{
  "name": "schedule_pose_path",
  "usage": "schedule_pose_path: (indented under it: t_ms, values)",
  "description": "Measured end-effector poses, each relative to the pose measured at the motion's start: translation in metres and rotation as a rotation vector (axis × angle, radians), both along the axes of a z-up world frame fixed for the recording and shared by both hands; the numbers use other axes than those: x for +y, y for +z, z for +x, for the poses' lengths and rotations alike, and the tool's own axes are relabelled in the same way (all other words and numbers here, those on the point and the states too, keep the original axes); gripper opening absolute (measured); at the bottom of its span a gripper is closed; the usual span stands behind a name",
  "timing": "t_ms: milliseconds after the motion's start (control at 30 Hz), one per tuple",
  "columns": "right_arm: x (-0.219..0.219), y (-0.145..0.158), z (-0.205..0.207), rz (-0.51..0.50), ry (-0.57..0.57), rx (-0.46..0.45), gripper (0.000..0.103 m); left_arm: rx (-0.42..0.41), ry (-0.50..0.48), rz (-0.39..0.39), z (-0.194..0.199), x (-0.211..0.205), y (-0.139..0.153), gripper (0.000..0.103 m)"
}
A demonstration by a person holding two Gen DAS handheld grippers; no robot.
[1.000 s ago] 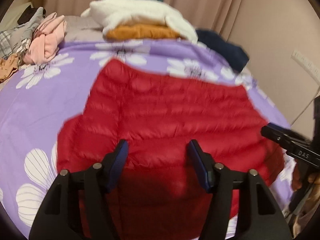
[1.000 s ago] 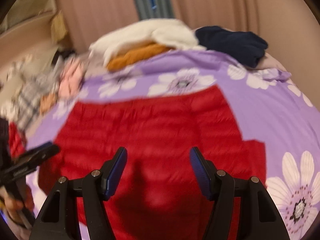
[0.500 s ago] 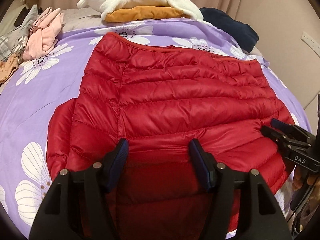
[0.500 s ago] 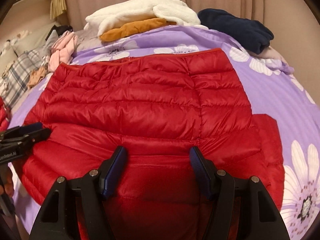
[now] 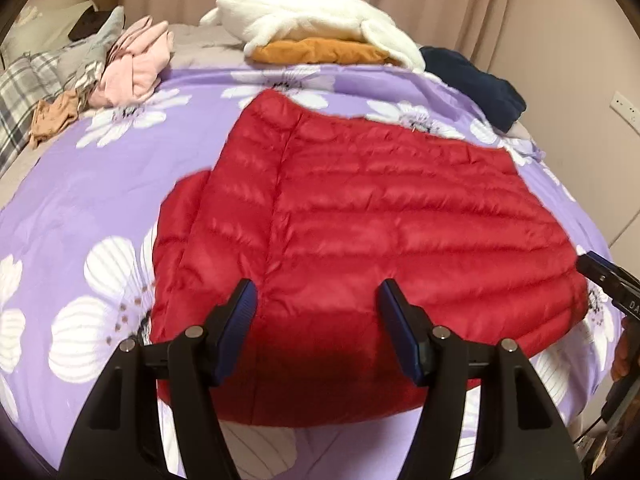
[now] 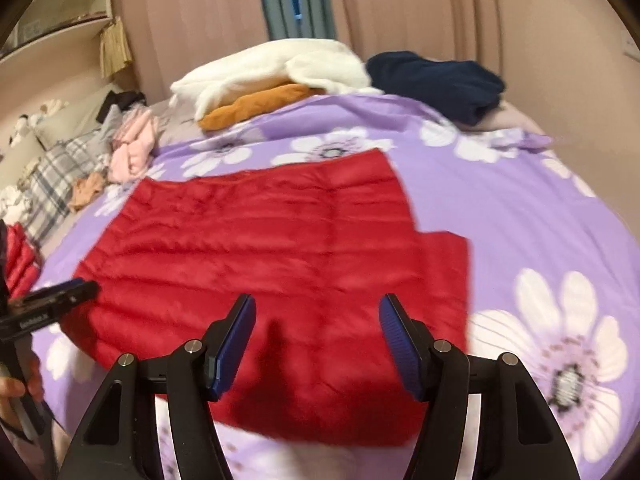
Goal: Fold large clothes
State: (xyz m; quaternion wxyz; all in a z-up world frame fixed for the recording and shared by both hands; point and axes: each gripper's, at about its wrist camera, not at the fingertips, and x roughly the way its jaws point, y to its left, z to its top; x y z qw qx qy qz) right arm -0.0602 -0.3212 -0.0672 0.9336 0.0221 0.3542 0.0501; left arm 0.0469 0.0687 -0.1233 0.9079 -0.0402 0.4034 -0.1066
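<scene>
Room: pink curtains (image 5: 420,8) hang behind a bed (image 5: 80,208) covered in a lilac spread printed with large white flowers.
Task garment: red quilted down jacket (image 5: 380,220) lies flat in the middle of the bed, already folded into a broad block, with a sleeve edge poking out on each side.
Left tongs (image 5: 318,332): jaws parted and empty, hovering over the jacket's near hem, not touching it as far as the view shows.
Right tongs (image 6: 318,340): likewise released with nothing between the pads, above the near hem; this view is blurred, so contact is hard to judge.
Far end: white fleece garment (image 5: 320,20) rests on top of an orange folded one (image 5: 320,50); a navy garment (image 5: 476,84) sits just beside them near the wall.
Left edge: pink clothes (image 5: 134,64), a small tan item (image 5: 54,118) and plaid bedding (image 5: 20,96) are bunched together, well apart from the jacket.
Obstructions: nothing lies on the jacket; each tool's tip shows at the other view's edge, beside the jacket's side.
</scene>
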Motion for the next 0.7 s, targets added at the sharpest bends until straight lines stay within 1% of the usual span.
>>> schedule_pose_path:
  t_ms: [100,200,233,333,367,433,467,500,533,567,633,667,700]
  values:
    - [-0.006,-0.017,0.002,-0.033,-0.015,0.046,0.065,0.022,-0.001,-0.009,0.000,0.001,-0.013,0.065]
    - [-0.007,-0.039,0.007,-0.023,-0.015,0.086,0.065,0.026,-0.016,-0.012,0.001,-0.001,-0.018,0.065]
    - [-0.006,-0.047,0.010,-0.017,-0.013,0.095,0.065,0.028,-0.018,-0.021,0.001,0.000,-0.018,0.065]
    - [-0.005,-0.051,0.016,-0.015,-0.011,0.099,0.065,0.050,-0.008,-0.084,-0.004,0.012,-0.013,0.065]
    - [-0.005,-0.049,0.016,-0.016,-0.010,0.105,0.065,0.053,-0.001,-0.112,-0.007,0.016,-0.009,0.065]
    - [-0.008,-0.040,0.015,-0.012,-0.008,0.115,0.065,0.041,0.031,-0.194,-0.022,0.034,0.001,0.066]
    - [-0.010,-0.034,0.011,-0.006,-0.011,0.109,0.065,0.023,0.059,-0.239,-0.031,0.046,0.007,0.070]
    - [-0.012,-0.029,0.005,-0.001,-0.015,0.095,0.065,0.012,0.077,-0.265,-0.036,0.053,0.009,0.074]
    - [-0.014,-0.023,-0.001,0.008,-0.015,0.073,0.065,0.001,0.118,-0.307,-0.044,0.066,0.010,0.082]
    - [-0.015,-0.017,-0.007,0.018,-0.012,0.050,0.065,0.001,0.161,-0.350,-0.049,0.081,0.010,0.085]
    - [-0.015,-0.009,-0.014,0.032,-0.004,0.017,0.065,0.024,0.201,-0.423,-0.050,0.097,0.003,0.085]
    - [-0.013,-0.005,-0.016,0.040,0.004,0.003,0.065,0.051,0.227,-0.464,-0.048,0.105,-0.004,0.085]
    - [-0.009,-0.002,-0.017,0.049,0.018,-0.008,0.065,0.069,0.241,-0.487,-0.046,0.108,-0.008,0.085]
